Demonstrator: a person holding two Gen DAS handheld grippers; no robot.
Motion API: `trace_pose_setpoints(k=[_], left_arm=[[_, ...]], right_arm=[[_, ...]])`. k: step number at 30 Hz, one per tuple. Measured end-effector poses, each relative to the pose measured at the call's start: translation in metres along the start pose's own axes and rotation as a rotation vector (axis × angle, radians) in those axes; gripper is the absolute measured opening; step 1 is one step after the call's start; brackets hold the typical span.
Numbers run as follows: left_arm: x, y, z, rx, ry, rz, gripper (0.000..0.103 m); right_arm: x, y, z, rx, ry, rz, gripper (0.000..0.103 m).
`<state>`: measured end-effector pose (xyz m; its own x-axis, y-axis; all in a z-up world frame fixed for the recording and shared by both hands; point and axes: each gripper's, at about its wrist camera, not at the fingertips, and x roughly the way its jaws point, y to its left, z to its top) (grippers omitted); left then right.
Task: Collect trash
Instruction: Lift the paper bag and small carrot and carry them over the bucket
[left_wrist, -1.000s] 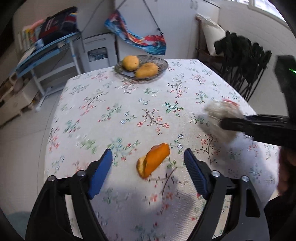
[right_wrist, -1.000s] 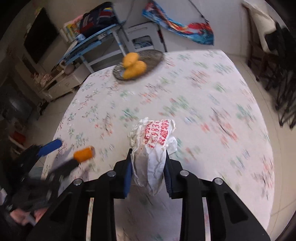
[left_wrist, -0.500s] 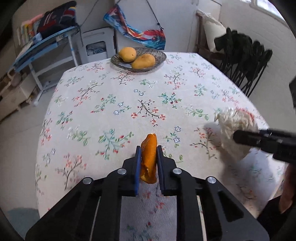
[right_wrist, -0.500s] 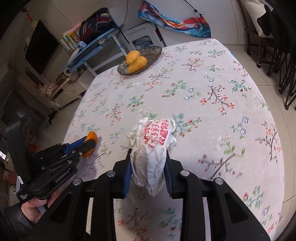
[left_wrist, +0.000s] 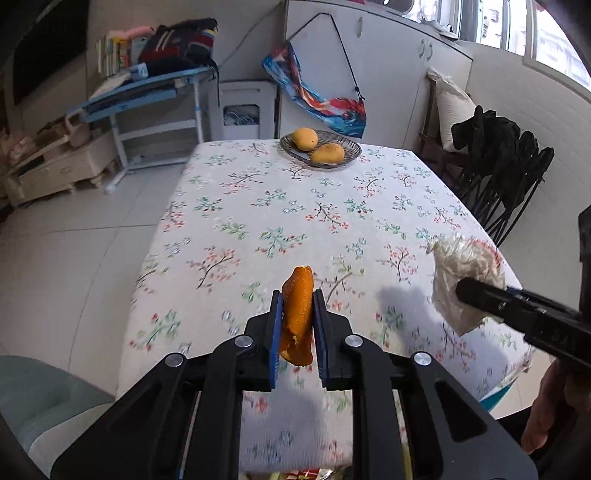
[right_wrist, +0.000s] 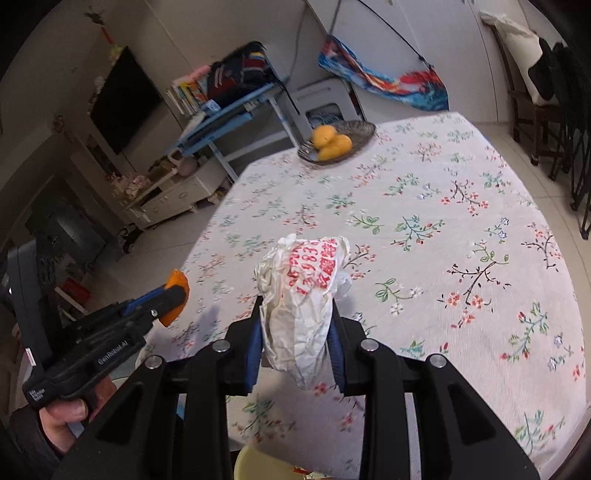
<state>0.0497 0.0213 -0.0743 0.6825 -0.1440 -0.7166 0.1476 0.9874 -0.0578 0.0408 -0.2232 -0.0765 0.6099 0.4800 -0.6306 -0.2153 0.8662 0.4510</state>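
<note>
Above the near bench (left_wrist: 229, 206), left gripper (left_wrist: 297, 306) jaws clench peel (left_wrist: 297, 314); right gripper (right_wrist: 295, 325) jaws clench wrapper (right_wrist: 301, 295).

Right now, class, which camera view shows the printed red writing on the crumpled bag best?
The right wrist view: the crumpled bag faces it, red print plain. The left wrist view shows only its blurred side at the right edge, with just a trace of red.

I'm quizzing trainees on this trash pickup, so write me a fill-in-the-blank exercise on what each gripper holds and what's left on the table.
1. The left gripper is shut on an orange ____.
2. The crumpled white bag between the right gripper's fingers bears ____ print.
3. The dish at the table's far end holds ____ mangoes.

Missing words: peel; red; two
</note>
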Motion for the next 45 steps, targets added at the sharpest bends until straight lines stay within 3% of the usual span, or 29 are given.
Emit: trace_pose_setpoints(k=[13,26,37,45], left_arm=[[-0.049,-0.002,-0.041,0.036,-0.045,0.028,0.016],[-0.07,-0.004,-0.06,0.047,-0.057,0.023,0.016],[-0.076,-0.006,-0.066,0.05,-0.058,0.021,0.016],[-0.087,-0.014,-0.084,0.06,-0.054,0.013,0.016]], right_arm=[[-0.03,0.007,-0.034,0.008,-0.057,-0.018,0.032],[-0.037,0.016,-0.054,0.01,-0.058,-0.029,0.033],[-0.042,0.029,-0.073,-0.02,-0.039,-0.022,0.033],[-0.037,0.042,-0.096,-0.051,0.034,-0.013,0.034]])
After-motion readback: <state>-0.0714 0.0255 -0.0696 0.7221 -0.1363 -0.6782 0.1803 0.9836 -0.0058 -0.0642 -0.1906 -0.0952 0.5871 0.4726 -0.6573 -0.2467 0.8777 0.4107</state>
